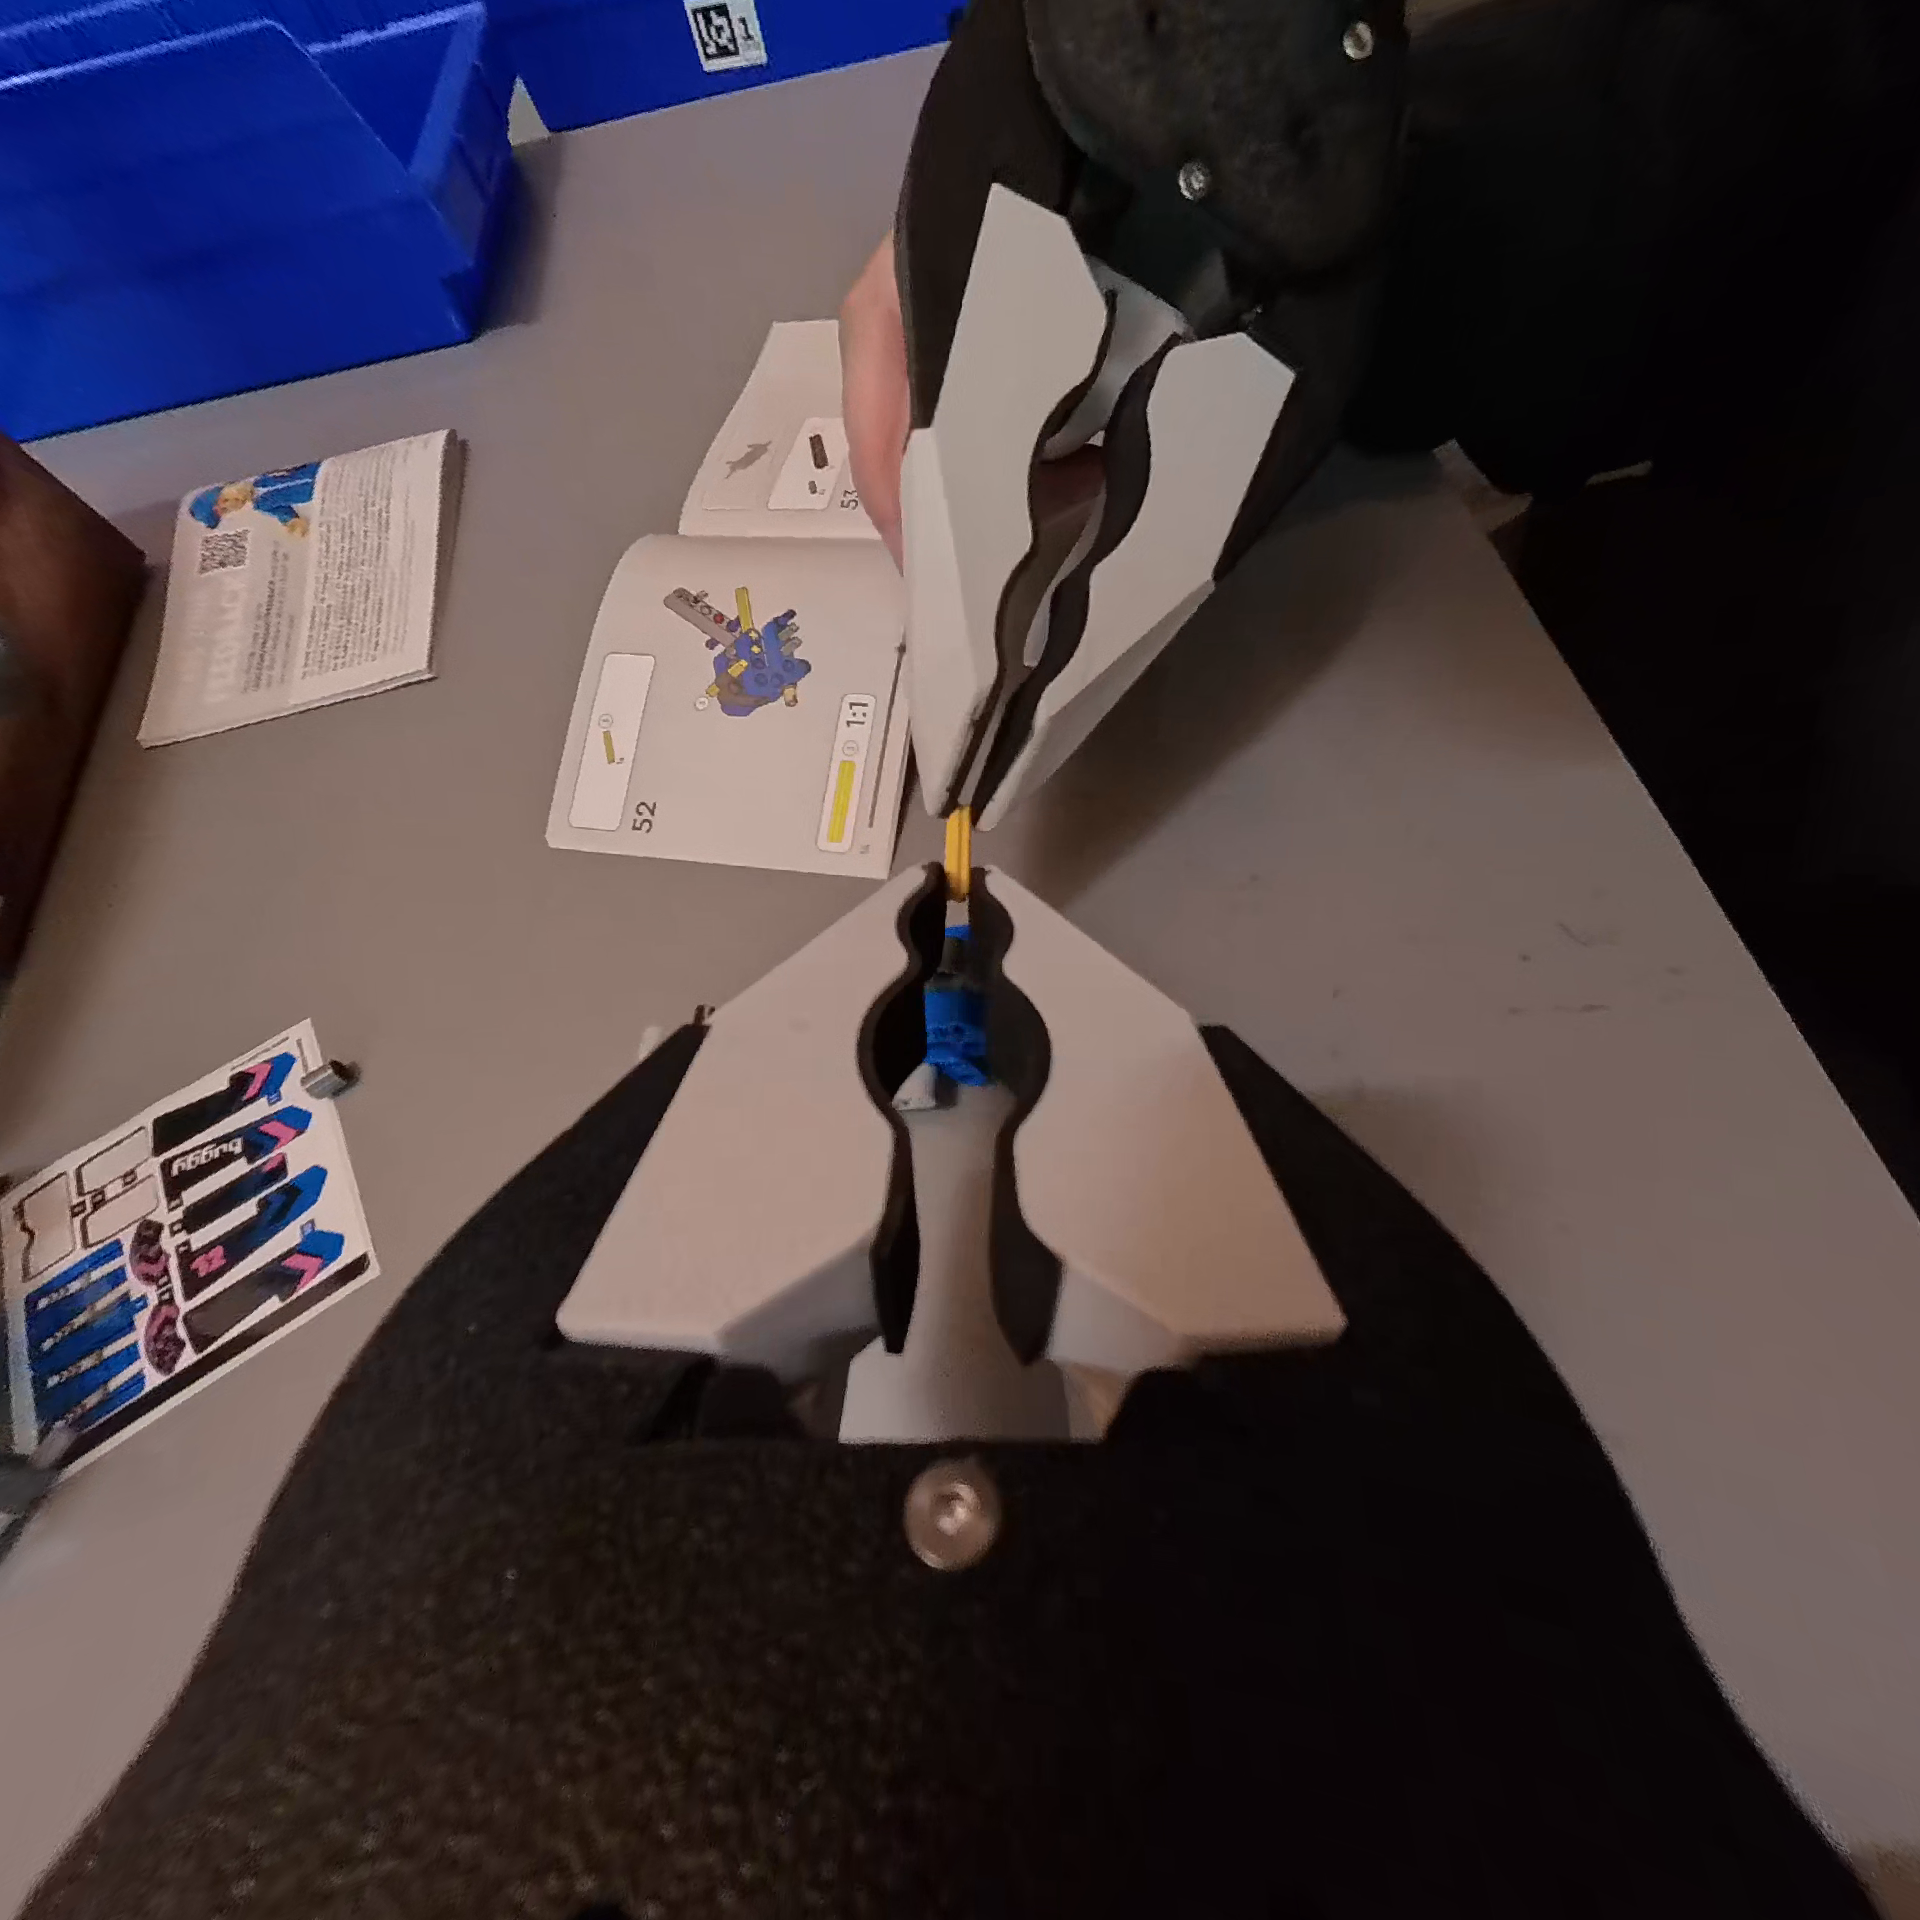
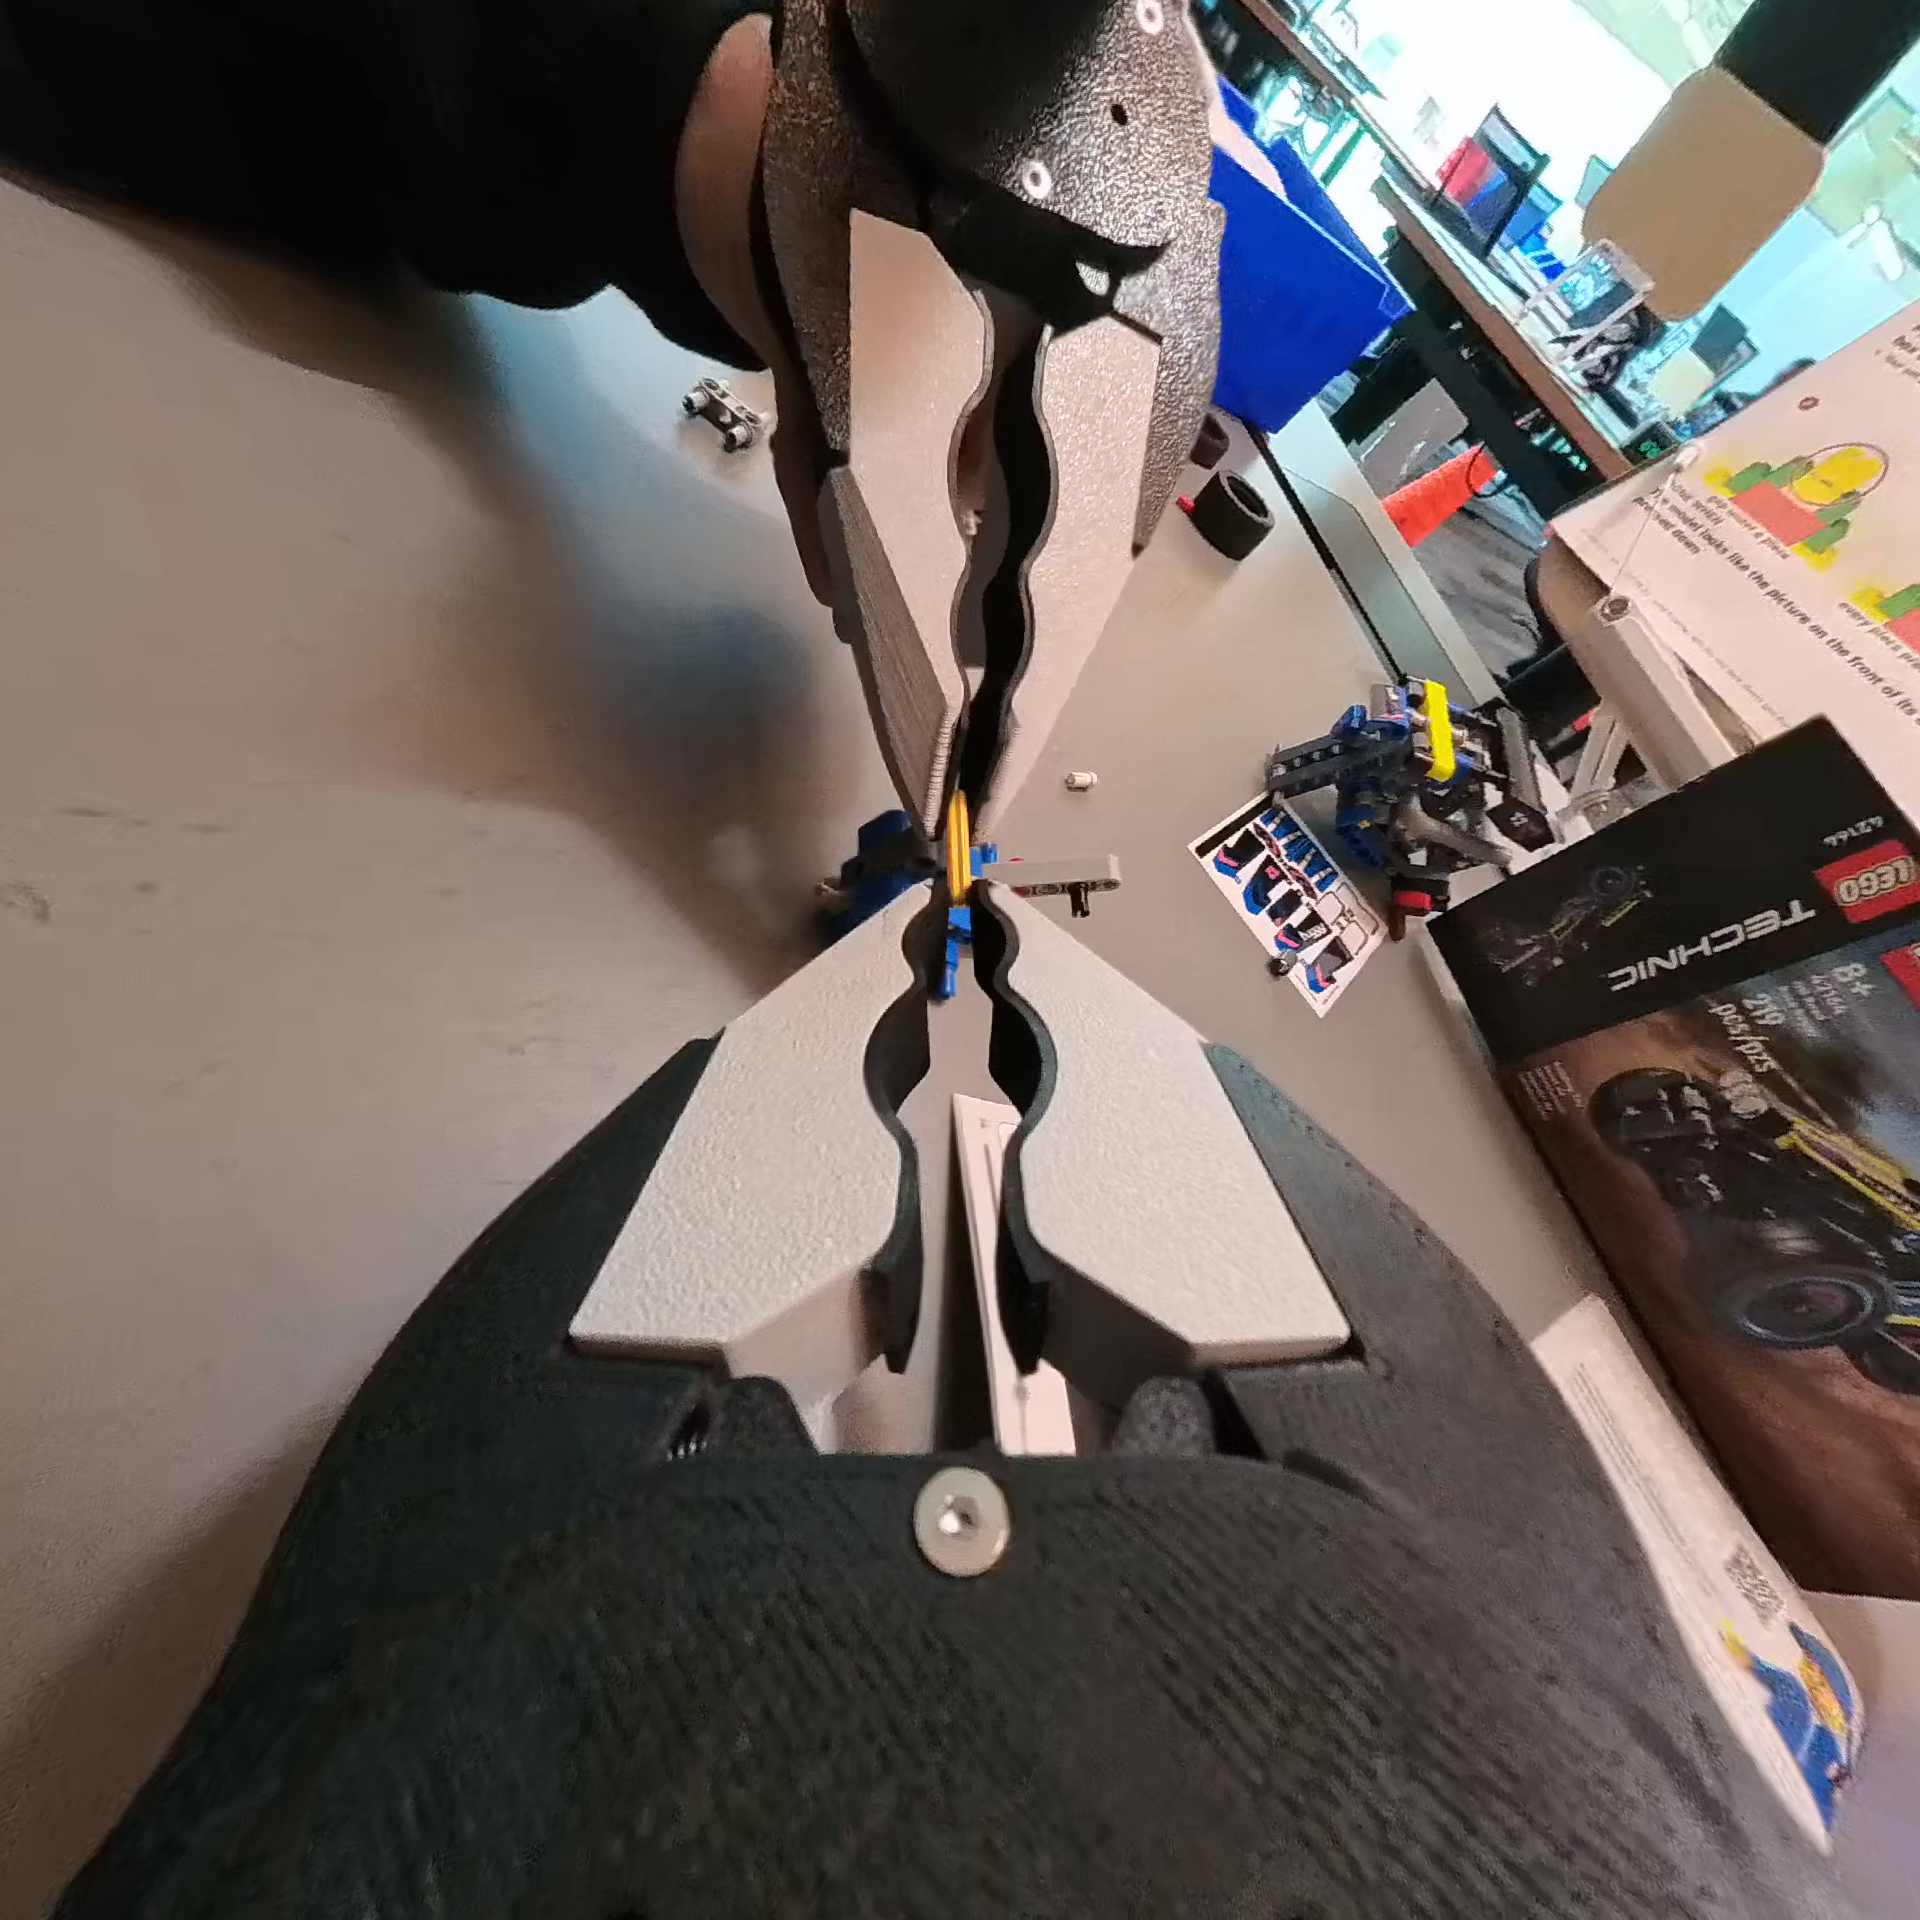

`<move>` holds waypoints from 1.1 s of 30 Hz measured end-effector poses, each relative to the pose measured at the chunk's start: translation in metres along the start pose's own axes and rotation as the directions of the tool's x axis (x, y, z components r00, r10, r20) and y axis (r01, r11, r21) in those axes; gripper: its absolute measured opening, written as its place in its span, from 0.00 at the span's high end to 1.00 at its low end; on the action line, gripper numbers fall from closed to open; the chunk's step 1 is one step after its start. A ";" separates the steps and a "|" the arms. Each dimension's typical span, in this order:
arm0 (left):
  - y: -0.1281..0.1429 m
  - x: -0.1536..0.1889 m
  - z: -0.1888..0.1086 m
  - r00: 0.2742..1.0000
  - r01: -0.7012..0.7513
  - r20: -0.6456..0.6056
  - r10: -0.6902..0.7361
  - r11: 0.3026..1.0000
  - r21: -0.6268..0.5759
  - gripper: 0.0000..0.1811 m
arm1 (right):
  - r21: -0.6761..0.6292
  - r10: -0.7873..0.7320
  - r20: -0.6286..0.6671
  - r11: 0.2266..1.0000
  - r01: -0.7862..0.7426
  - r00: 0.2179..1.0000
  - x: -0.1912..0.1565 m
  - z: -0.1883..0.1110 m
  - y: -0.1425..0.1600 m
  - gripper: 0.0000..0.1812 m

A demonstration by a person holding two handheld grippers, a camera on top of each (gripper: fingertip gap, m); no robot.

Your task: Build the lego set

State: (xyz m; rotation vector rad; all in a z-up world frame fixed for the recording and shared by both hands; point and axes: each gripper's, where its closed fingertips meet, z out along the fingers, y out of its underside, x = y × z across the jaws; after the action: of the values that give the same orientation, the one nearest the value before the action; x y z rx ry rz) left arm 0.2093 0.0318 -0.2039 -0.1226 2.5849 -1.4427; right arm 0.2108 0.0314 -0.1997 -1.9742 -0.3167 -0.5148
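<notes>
The grey table top (image 1: 1351, 831) looks smooth and matt, with faint scuffs. Just left of it, seen from the left wrist view, the blue plastic bins (image 1: 229, 208) have a soft sheen. On the table lie a matt paper instruction booklet (image 1: 717, 707) and a glossy paper sticker sheet (image 1: 177, 1236). The slim yellow plastic axle (image 1: 957, 847) shines smoothly. At the table's right edge, the dark cardboard box (image 2: 1704, 1091) is glossy. The black gripper bodies (image 2: 935, 1714) are rough, grainy plastic with a bright metal screw (image 2: 960, 1521); the grey fingers (image 2: 769, 1174) look finely textured and matt.
</notes>
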 end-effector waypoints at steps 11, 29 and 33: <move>-0.001 0.004 0.000 1.000 -0.010 -0.029 0.010 1.000 0.015 1.00 | 0.024 0.011 0.023 1.000 -0.012 1.000 -0.004 0.001 -0.002 0.98; 0.001 0.005 0.000 0.999 -0.007 -0.035 0.007 1.000 0.004 1.00 | 0.010 0.022 0.039 1.000 -0.023 0.999 -0.006 0.003 0.002 0.99; 0.002 0.005 0.001 0.999 -0.012 -0.034 0.012 1.000 -0.001 1.00 | 0.004 0.018 0.040 1.000 -0.019 0.999 -0.007 0.003 0.003 0.99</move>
State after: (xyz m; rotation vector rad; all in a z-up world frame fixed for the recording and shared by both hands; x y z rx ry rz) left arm 0.2047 0.0311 -0.2064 -0.0834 2.6086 -1.4515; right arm 0.2069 0.0330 -0.2061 -1.9833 -0.3242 -0.4624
